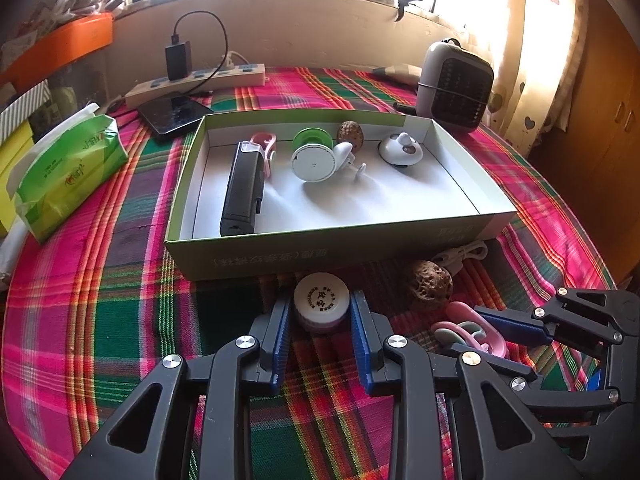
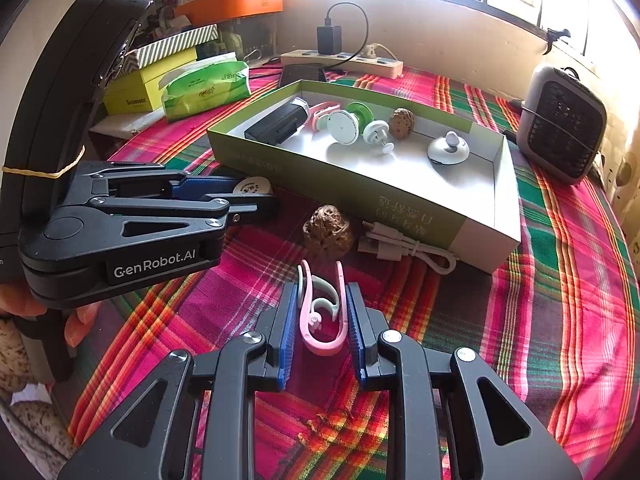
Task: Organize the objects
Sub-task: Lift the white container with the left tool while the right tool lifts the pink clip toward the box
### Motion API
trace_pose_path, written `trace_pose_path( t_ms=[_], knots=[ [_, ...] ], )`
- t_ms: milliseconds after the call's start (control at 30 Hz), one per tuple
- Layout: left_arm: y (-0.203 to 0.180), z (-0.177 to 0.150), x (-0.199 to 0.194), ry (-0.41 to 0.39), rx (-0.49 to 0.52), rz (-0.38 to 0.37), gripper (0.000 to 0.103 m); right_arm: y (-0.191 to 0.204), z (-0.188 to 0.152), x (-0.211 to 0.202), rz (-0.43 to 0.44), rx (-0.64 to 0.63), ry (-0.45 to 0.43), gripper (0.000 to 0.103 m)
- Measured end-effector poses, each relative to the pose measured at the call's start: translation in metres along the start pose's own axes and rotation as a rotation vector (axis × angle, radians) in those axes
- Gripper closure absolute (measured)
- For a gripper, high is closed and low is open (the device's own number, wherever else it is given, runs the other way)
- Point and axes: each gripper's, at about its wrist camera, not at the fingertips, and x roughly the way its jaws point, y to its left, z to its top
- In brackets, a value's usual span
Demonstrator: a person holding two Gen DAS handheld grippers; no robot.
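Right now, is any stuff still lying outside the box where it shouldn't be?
Yes. A brown walnut and a white cable lie loose on the cloth beside the green box. The left gripper is around a round white case, and the right gripper around a pink clip.

Both grippers are built from black plastic links pinned with silver screws — blue ribbed pads line the jaws. On the left gripper (image 2: 256, 196), white "GenRobot.AI" lettering is printed, and a yellow rubber band (image 2: 42, 171) is wrapped around its handle.
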Motion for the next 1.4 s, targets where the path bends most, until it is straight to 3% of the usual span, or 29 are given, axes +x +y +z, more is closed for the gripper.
trace_pose_path(
  t_ms=[967, 1400],
  knots=[
    [0.005, -0.003, -0.005, 0.001, -0.025, 0.028, 0.077, 0.003, -0.002, -0.004, 0.052, 0.044, -0.001, 0.079],
    [0.011, -0.001, -0.022, -0.024, -0.029, 0.043, 0.077, 0.008, 0.005, -0.019, 0.075, 0.046, -0.044, 0.079]
  ],
)
